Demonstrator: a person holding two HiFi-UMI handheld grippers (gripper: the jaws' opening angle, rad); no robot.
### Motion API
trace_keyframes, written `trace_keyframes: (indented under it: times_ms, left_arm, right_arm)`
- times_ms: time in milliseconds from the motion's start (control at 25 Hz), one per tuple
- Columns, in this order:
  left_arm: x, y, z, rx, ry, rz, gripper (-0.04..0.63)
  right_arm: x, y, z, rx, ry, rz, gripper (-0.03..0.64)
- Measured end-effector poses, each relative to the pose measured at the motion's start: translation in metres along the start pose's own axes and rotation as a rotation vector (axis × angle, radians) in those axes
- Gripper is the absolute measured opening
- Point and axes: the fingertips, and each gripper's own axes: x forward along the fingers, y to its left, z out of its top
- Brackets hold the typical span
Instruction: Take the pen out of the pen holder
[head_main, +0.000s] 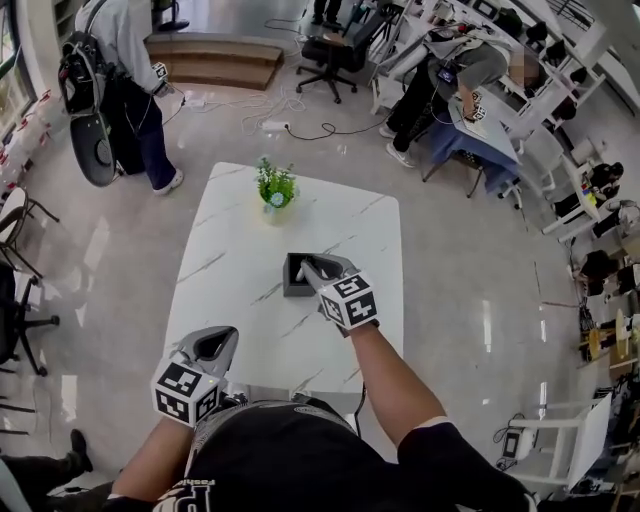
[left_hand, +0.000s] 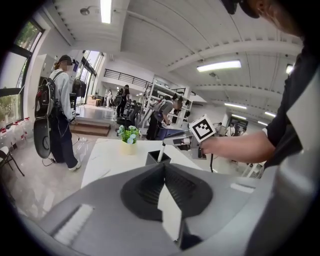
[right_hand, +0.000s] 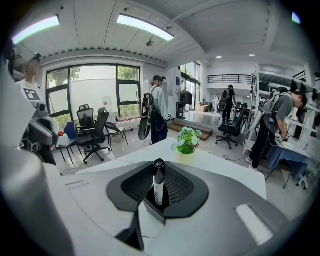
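Observation:
A dark grey square pen holder (head_main: 293, 281) stands near the middle of the white marble table (head_main: 235, 250). My right gripper (head_main: 319, 268) hangs just over it and hides the pen in the head view. In the right gripper view the gripper (right_hand: 159, 172) is shut on the pen (right_hand: 158, 183), which has a white body and a black cap and is upright, with its lower end still inside the holder (right_hand: 152, 210). The left gripper view shows the pen (left_hand: 160, 151) rising out of the holder (left_hand: 155, 158). My left gripper (head_main: 214, 344) is shut and empty at the table's near edge.
A small potted plant (head_main: 275, 189) stands at the far side of the table, beyond the holder. A person with a backpack (head_main: 118, 70) stands to the far left. An office chair (head_main: 330, 50) and a seated person (head_main: 450, 80) are behind the table.

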Motion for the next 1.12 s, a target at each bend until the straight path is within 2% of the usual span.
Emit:
trace_keyframes:
  times_ms: [520, 1120]
  left_arm:
    - [0.018, -0.017, 0.02, 0.065, -0.009, -0.06, 0.057]
    - [0.039, -0.04, 0.039, 0.122, -0.031, -0.148, 0.057]
  right_arm:
    - [-0.08, 0.011, 0.05, 0.044, -0.144, -0.038, 0.065]
    - [-0.135, 0.041, 0.04, 0.114, -0.206, -0.049, 0.064]
